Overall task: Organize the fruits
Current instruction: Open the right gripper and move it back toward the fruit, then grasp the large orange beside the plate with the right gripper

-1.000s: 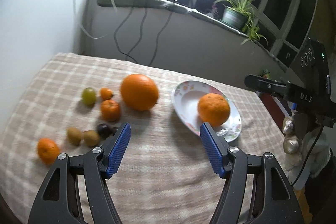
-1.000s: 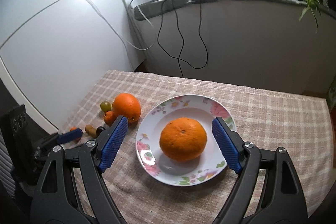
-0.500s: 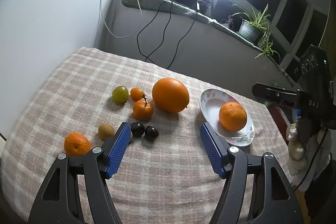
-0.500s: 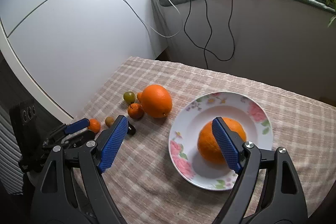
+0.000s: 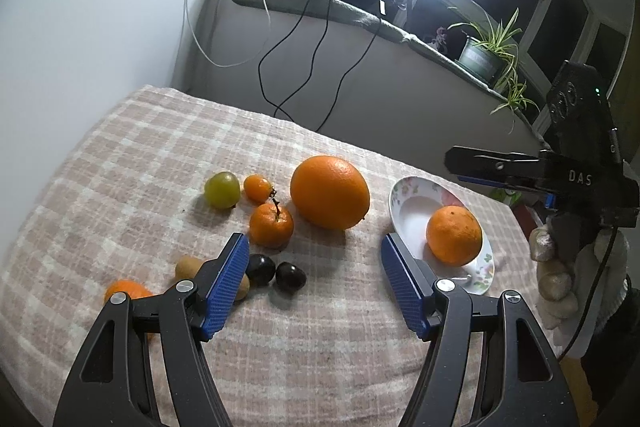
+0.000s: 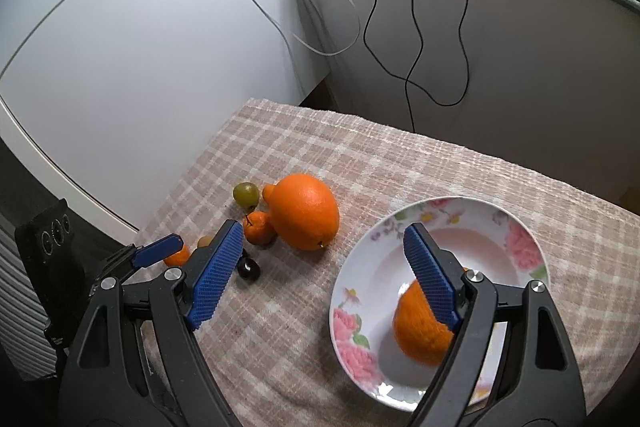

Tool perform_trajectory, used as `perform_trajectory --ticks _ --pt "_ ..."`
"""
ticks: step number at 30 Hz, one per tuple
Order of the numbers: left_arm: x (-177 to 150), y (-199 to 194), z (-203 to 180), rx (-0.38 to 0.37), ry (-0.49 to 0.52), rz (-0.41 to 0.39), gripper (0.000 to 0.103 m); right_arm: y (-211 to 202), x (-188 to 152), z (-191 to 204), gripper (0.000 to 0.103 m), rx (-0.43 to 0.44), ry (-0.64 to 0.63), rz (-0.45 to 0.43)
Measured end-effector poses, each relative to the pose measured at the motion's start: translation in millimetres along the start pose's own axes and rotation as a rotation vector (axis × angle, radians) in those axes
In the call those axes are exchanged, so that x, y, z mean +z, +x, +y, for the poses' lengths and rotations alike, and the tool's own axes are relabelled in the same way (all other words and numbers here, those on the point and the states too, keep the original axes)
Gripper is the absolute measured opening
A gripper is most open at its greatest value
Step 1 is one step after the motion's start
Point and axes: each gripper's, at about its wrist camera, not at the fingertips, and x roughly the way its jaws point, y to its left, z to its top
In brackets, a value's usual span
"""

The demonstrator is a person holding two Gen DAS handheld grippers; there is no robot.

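One orange (image 5: 453,235) sits on the flowered plate (image 5: 412,205), and that looks like the sorting spot: a single fruit delivered, the rest waiting on the checked cloth (image 5: 160,155). Just left of the plate lies the big orange (image 5: 329,191), with a stemmed mandarin (image 5: 271,225) close beside it, then a tiny orange one (image 5: 258,188) and a green grape-like fruit (image 5: 222,189) further out. Nearer the camera, two dark round fruits (image 5: 275,273) lie side by side, a brown kiwi-like one (image 5: 189,266) peeks past the blue pad, and another mandarin (image 5: 127,290) sits at the cloth's near-left edge. Left gripper (image 5: 314,283) hovers above that cluster, jaws wide apart and empty, seemingly lined up for a pick from the loose pile. Right gripper (image 6: 324,269) hangs over the gap between plate and big orange, also spread open, gripping nothing; its right pad crosses in front of the plated orange without touching. My guess: the big orange goes next, being nearest the plate.
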Motion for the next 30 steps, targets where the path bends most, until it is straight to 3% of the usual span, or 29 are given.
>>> perform_trajectory --ticks 17,30 --pt "12.0 41.4 -1.5 -0.035 0.006 0.05 0.068 54.3 18.5 12.9 0.085 0.03 -0.049 0.102" --pt "24.7 62.3 -0.5 -0.064 -0.005 0.081 0.068 87.3 23.9 9.2 0.085 0.062 -0.008 0.172"
